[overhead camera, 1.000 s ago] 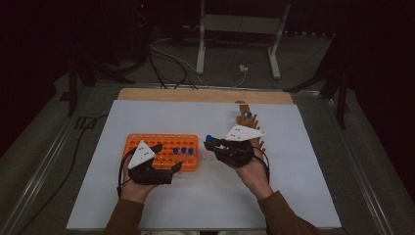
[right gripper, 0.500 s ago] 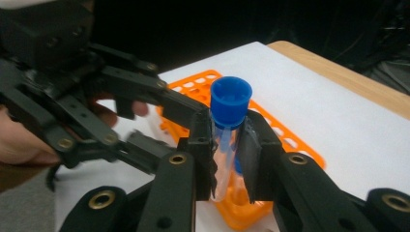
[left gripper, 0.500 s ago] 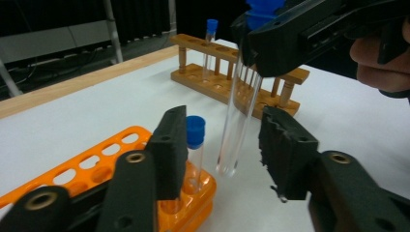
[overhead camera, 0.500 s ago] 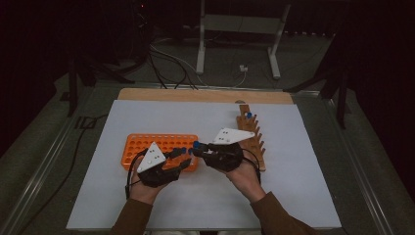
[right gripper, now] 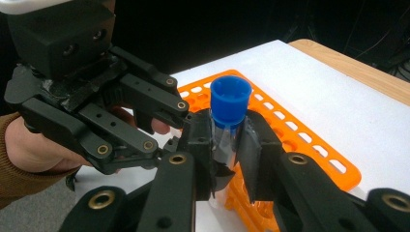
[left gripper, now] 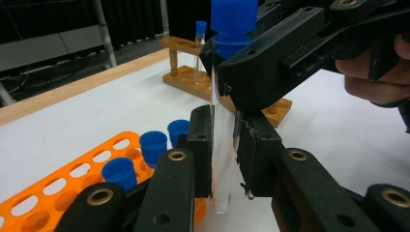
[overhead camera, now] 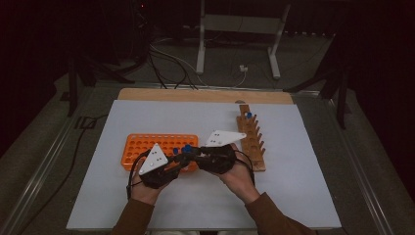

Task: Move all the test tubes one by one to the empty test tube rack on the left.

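Now tube [left gripper: 223, 145] between both hand-held grippers [overhead camera: 188, 157]

My left gripper [left gripper: 223, 159] has just been closing its jaws, and now they press on the lower part of the clear test tube [left gripper: 222, 145] with the blue cap. One second ago this gripper was over the orange rack [overhead camera: 147, 147], apart from my right gripper [right gripper: 225, 150]. Now the two grippers meet over the right end of the rack. The right gripper has moved left, away from the wooden rack [overhead camera: 252, 139], and both hold the same tube.
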A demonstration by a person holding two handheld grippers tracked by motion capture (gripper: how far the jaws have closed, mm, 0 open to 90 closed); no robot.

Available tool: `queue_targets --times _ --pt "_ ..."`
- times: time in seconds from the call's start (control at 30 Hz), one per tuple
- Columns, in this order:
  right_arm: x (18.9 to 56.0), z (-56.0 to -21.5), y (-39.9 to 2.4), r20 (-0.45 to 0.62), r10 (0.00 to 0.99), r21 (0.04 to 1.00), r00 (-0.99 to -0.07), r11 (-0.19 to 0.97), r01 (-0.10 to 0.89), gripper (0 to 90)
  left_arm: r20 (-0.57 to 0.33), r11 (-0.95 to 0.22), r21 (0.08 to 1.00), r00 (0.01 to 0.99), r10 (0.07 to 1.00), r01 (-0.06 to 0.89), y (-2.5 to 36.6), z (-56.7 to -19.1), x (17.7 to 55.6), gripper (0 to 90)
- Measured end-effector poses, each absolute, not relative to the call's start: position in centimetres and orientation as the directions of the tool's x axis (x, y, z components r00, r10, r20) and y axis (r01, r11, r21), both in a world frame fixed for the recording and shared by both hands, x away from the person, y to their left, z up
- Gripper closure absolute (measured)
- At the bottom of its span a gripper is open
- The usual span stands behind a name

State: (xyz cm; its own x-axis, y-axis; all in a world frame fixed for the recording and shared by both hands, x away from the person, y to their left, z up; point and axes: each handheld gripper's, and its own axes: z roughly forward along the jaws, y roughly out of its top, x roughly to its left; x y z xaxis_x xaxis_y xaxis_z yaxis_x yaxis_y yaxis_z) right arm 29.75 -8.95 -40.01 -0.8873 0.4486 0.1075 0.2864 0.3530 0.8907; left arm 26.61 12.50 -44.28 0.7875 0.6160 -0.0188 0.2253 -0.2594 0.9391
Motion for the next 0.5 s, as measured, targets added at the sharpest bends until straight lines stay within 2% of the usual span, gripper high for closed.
queue_targets --times 0.03,0.17,0.3,0.5 --pt "29.8 -40.0 -9.0 0.109 0.447 0.891 -0.888 0.352 0.286 75.2 -0.021 -0.259 0.939 0.787 0.616 0.227 12.5 -44.3 26.6 77.7" --pt "29.8 -40.0 -9.1 0.122 0.430 0.892 -0.895 0.347 0.289 53.5 -0.034 -0.245 0.941 0.783 0.621 0.235 12.8 -44.3 26.7 77.8" --pt "29.7 -39.8 -9.4 0.115 0.445 0.898 -0.888 0.335 0.284 36.4 -0.046 -0.232 0.941 0.774 0.632 0.245 13.3 -44.4 26.8 77.9" --pt "30.0 -39.9 -9.7 0.105 0.492 0.896 -0.864 0.330 0.296 17.0 -0.058 -0.224 0.939 0.760 0.647 0.262 14.1 -44.7 27.1 77.9"
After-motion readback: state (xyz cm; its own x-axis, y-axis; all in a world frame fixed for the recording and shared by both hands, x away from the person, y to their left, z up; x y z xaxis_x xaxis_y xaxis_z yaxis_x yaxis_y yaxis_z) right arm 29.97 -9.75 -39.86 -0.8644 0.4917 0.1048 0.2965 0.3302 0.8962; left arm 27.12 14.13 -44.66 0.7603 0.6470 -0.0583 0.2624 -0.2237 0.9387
